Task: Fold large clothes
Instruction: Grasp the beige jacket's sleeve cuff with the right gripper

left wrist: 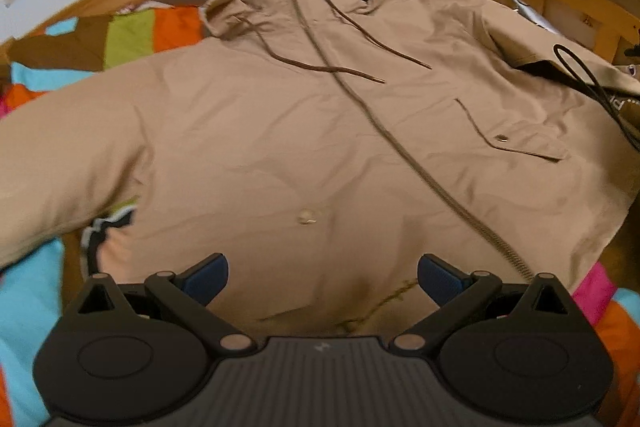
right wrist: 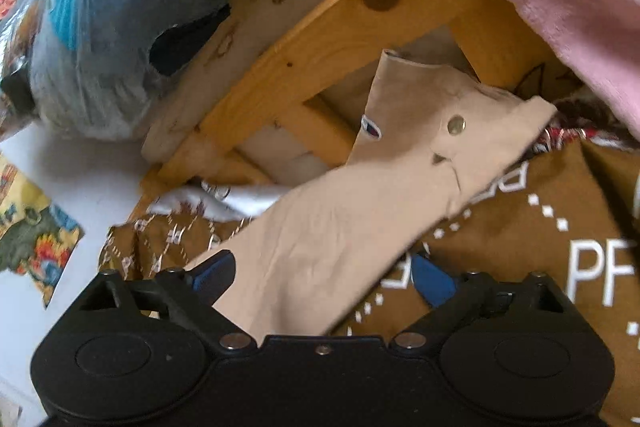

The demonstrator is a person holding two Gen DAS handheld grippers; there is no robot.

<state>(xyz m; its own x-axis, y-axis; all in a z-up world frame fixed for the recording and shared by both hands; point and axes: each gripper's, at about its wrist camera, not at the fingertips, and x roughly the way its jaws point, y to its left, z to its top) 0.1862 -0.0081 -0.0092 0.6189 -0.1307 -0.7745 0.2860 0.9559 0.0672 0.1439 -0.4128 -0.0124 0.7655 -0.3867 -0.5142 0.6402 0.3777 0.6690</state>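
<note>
The left gripper (left wrist: 322, 279) hangs spread over the tan jacket (left wrist: 280, 131). The right gripper (right wrist: 325, 279), fingers apart, straddles its sleeve (right wrist: 360, 195); beside the sleeve, a brown cloth (right wrist: 520, 227) reads "PF".

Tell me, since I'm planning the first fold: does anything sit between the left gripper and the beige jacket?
Nothing visible does. The left gripper is open right over the beige jacket, only bare fabric between its pads. A black cord crosses the far sleeve.

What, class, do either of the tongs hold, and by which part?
Nothing. Left tongs stand open above the beige jacket. Right tongs are open; its sleeve lies between, ungripped.
</note>
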